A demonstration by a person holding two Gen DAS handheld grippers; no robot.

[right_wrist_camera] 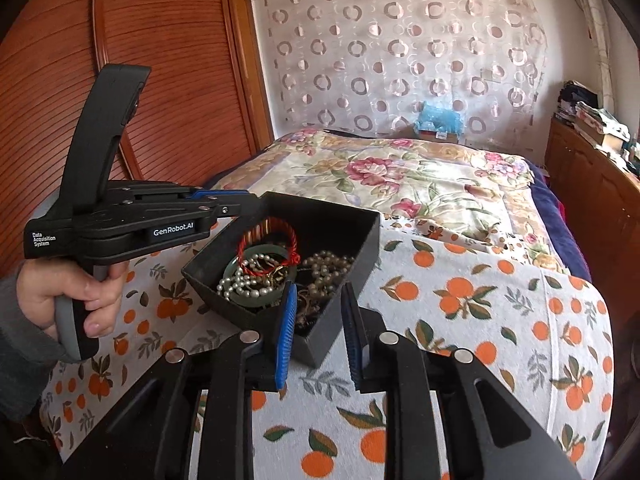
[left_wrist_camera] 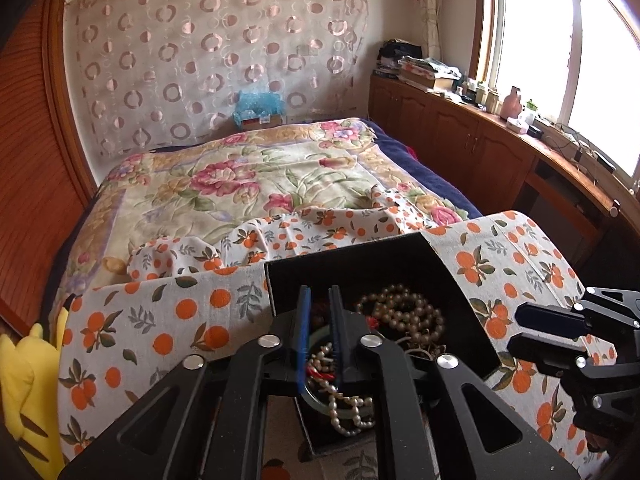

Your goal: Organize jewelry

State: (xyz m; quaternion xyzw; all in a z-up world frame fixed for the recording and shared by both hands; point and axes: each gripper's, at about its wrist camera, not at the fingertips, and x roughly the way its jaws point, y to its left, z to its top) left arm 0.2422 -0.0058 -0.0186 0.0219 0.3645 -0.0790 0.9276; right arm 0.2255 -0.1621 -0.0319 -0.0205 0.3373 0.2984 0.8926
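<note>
Both slightly parted and gripping nothing, the left gripper [left_wrist_camera: 320, 312] and right gripper [right_wrist_camera: 320, 300] are hovering over the black box [right_wrist_camera: 362, 240], lining up on the jumbled beads [right_wrist_camera: 324, 264].

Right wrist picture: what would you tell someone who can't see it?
A black box of jumbled jewelry sits on an orange-print cloth. The right gripper is open at its near corner; a hand holds the left gripper at its far edge.

Black box [right_wrist_camera: 348, 236] open-topped, jewelry heap [right_wrist_camera: 276, 272] filling its floor, left gripper [right_wrist_camera: 240, 200] over far rim, right gripper [right_wrist_camera: 320, 312] at near corner, orange-print cloth [right_wrist_camera: 480, 300] bare to the right.
</note>
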